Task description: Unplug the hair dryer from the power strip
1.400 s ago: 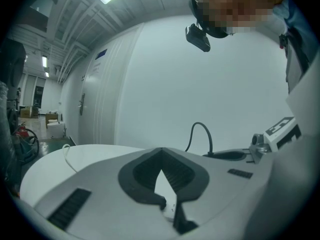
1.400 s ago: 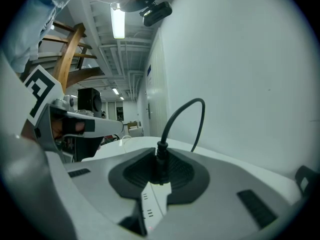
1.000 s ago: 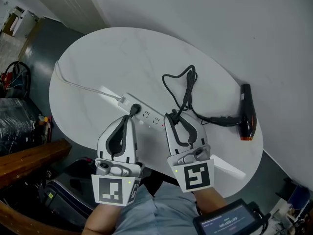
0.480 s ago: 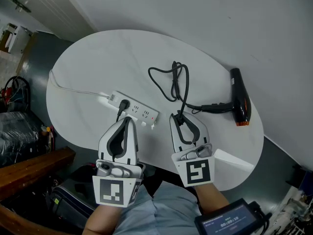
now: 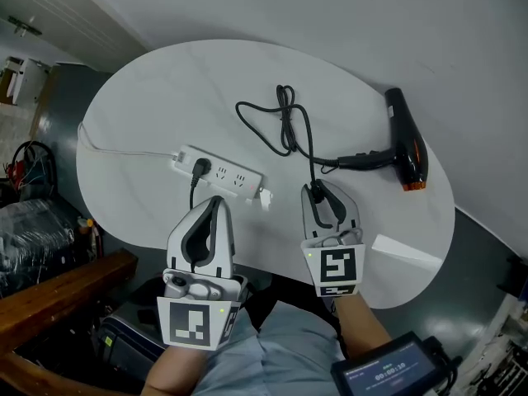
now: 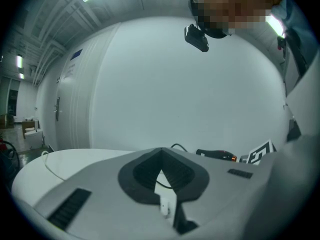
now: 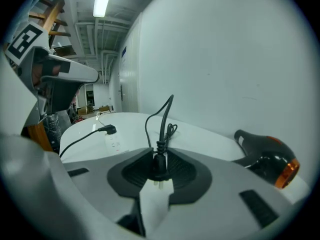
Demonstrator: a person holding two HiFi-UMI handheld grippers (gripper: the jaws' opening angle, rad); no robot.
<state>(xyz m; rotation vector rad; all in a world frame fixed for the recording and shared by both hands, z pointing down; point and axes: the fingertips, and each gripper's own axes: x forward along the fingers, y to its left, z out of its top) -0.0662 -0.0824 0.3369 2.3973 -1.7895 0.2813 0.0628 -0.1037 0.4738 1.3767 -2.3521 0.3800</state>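
Observation:
The white power strip [image 5: 221,175] lies on the oval white table [image 5: 165,89]; in the right gripper view the power strip [image 7: 114,142] shows at the left. The black hair dryer [image 5: 407,150] rests at the table's right edge, and its cord [image 5: 289,126] loops back to my right gripper [image 5: 318,190]. The hair dryer's plug [image 7: 159,163] is out of the strip, prongs bare, held between the jaws of the right gripper [image 7: 159,156], which are opening. My left gripper [image 5: 214,201] is shut and empty just in front of the strip; in its own view the left gripper [image 6: 160,157] shows nothing between its tips.
Another black plug [image 5: 198,168] stays in the strip, its cord running off the near edge. The strip's white lead [image 5: 124,150] trails left. A white paper slip [image 5: 406,252] lies at the near right. The wall stands close behind the table. A screen device [image 5: 386,374] sits by the person's lap.
The right gripper has carried the hair dryer's plug to the right, away from the strip, and lower toward the table. The left gripper has drawn back a little from the strip.

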